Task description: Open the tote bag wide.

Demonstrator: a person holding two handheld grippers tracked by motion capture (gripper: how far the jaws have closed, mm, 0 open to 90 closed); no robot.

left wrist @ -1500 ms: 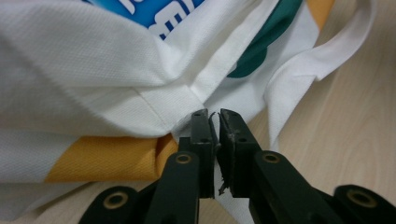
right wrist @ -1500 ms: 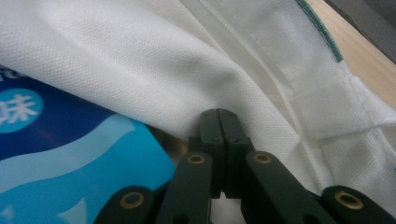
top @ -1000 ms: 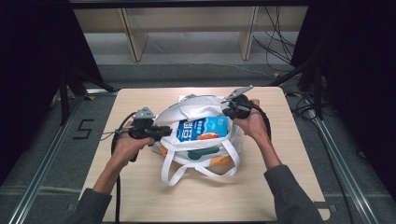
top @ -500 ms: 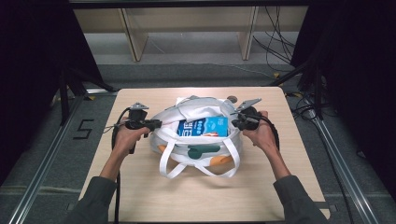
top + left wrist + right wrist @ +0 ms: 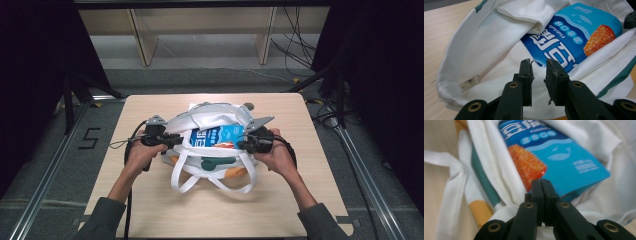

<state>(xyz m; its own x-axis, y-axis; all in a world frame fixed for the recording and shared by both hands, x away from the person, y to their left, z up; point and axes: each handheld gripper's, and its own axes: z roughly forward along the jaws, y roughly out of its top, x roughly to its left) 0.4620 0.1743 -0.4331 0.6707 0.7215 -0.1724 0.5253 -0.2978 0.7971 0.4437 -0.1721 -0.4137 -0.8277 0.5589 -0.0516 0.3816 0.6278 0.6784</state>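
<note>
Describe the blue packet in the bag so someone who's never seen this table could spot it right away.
In the middle of the wooden table lies a white cloth bag with long white handles. The blue packet lies in its open mouth, between the two grippers. It is the only bright blue thing there, with white lettering reading "Fish tofu" and a picture of an orange fried cube.

I read "Fish tofu" beside large white Chinese characters on the blue packet (image 5: 574, 40); a "5" (image 5: 88, 138) marks the floor left of the table.

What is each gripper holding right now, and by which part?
The left gripper, jaws just opening, holds nothing; the white tote bag lies beyond them. The right gripper is shut; a grip cannot be told.
</note>
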